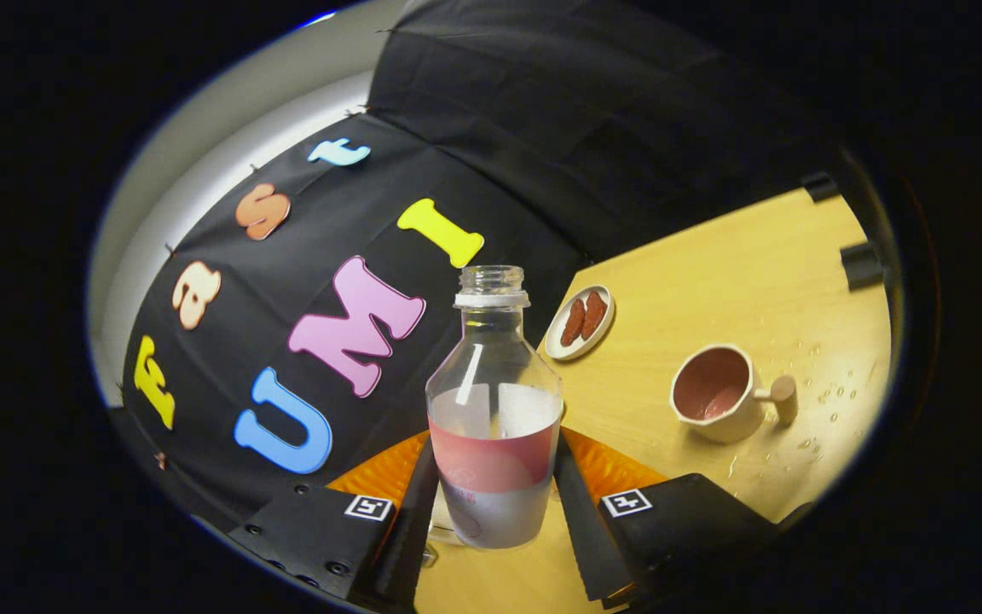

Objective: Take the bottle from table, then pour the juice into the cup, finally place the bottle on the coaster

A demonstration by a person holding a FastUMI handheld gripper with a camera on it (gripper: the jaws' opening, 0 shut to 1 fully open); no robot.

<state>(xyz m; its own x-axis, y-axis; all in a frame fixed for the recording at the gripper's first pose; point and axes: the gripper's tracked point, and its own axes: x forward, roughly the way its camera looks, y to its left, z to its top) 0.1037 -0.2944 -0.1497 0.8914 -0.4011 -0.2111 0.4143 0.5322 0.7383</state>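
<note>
Your gripper [493, 503] has both fingers clamped on the lower body of the uncapped bottle [493, 409], held tilted above the table [713, 281]. You're in step 2 (carry and pour): the cup [717, 394] stands ahead to the right, so swing over its rim, then tip gently.

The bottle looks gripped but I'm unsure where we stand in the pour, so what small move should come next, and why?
Probably carry the bottle over toward the cup before tipping. The tool has both fingers pressed on the uncapped bottle, which stands upright with liquid inside, while the cup sits off to one side beyond the fingers on the table, too far off to pour into. Droplets already lie near the cup.
</note>
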